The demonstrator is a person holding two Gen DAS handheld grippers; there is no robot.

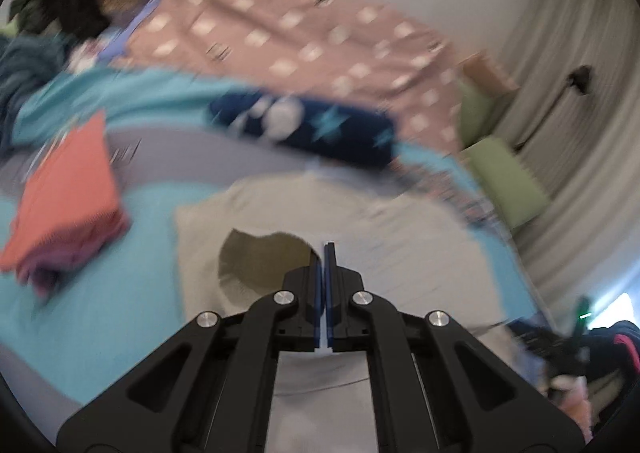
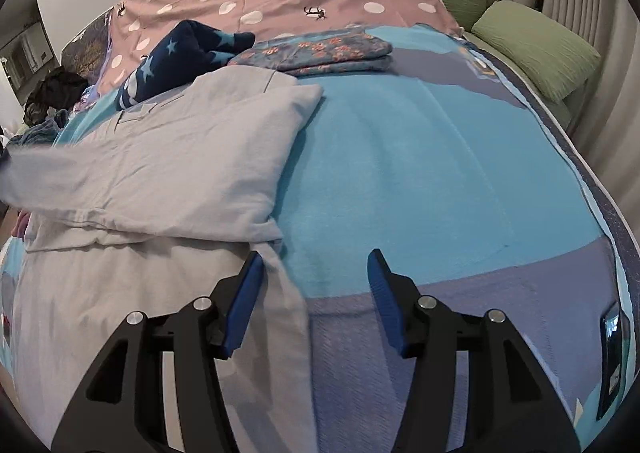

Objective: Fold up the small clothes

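— Grey cloth, is that the piece being folded?
— Yes, a pale grey garment (image 2: 168,157) lies on the turquoise blanket (image 2: 420,181), one part doubled over the rest. Its left end runs out of the right wrist view in a smear.
— And the left gripper (image 1: 325,253)?
— Clenched, blue pads pressed together. Grey fabric shows under and behind the jaws in the left wrist view, but blur keeps me from telling whether any is pinched.
— The right gripper (image 2: 316,265)?
— Released, jaws apart above the garment's near edge; the left pad (image 2: 244,305) sits over cloth, nothing squeezed.
— What else?
— A navy star-print piece (image 2: 176,57) and a folded floral piece (image 2: 320,53) lie beyond; an orange folded stack (image 1: 68,205) is blurred. A dark patch (image 1: 260,261) near the closed tips is unclear.
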